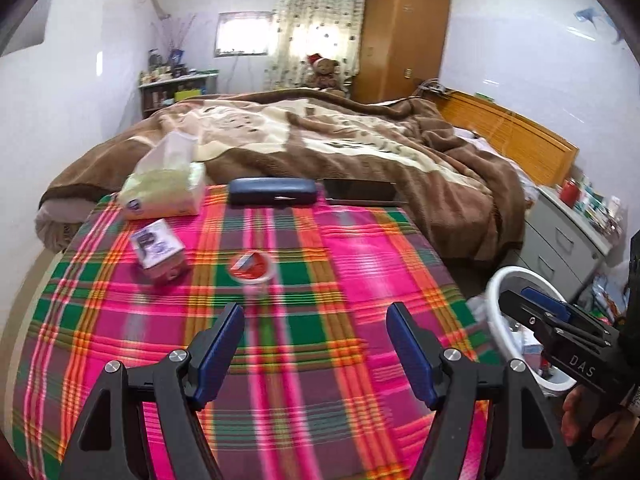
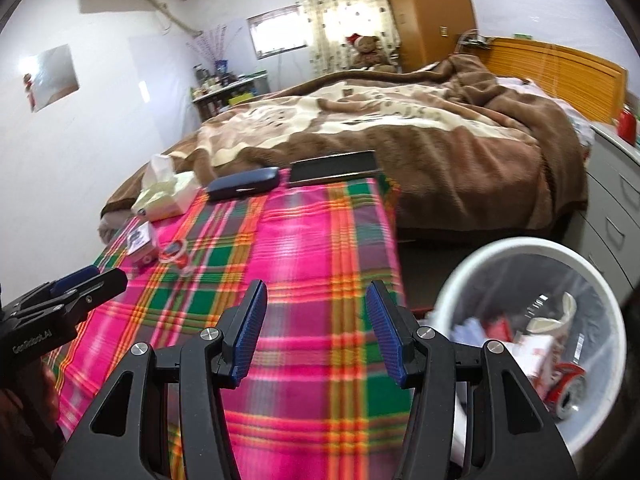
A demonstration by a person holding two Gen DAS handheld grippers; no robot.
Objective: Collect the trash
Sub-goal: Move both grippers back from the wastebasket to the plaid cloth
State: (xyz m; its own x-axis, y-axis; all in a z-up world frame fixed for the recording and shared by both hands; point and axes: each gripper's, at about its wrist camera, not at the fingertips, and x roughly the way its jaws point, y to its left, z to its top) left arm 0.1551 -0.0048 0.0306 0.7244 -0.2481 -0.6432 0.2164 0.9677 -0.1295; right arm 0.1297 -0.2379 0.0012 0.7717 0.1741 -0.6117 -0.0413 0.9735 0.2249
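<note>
Room: bedroom; bed (image 1: pixel 360 148) under a brown and cream blanket is lying behind the bench, teddy bear (image 1: pixel 324 72) sitting by the curtain.
Bench: plaid cloth (image 1: pixel 280 320) in pink, green and orange is covering the bench top.
Far edge of bench: tissue pack (image 1: pixel 164 192) at the left, dark blue case (image 1: pixel 272 191) in the middle, flat black item (image 1: pixel 360 192) just to its right.
Trash on bench: small printed carton (image 1: pixel 160 250) is lying tilted; round red-lidded cup (image 1: pixel 252 268) is sitting near it, to its right. Both are blurred.
Bin: white bin (image 2: pixel 472 276) with a clear liner is standing on the floor off the bench's right edge; a crushed red can (image 2: pixel 568 388) and paper scraps are lying inside.
Left gripper (image 1: pixel 316 354): fingers are spread wide, holding nothing, hovering over the cloth short of the cup.
Right gripper (image 2: pixel 316 330): fingers are spread apart, holding nothing, hovering over the bench's right part beside the bin.
</note>
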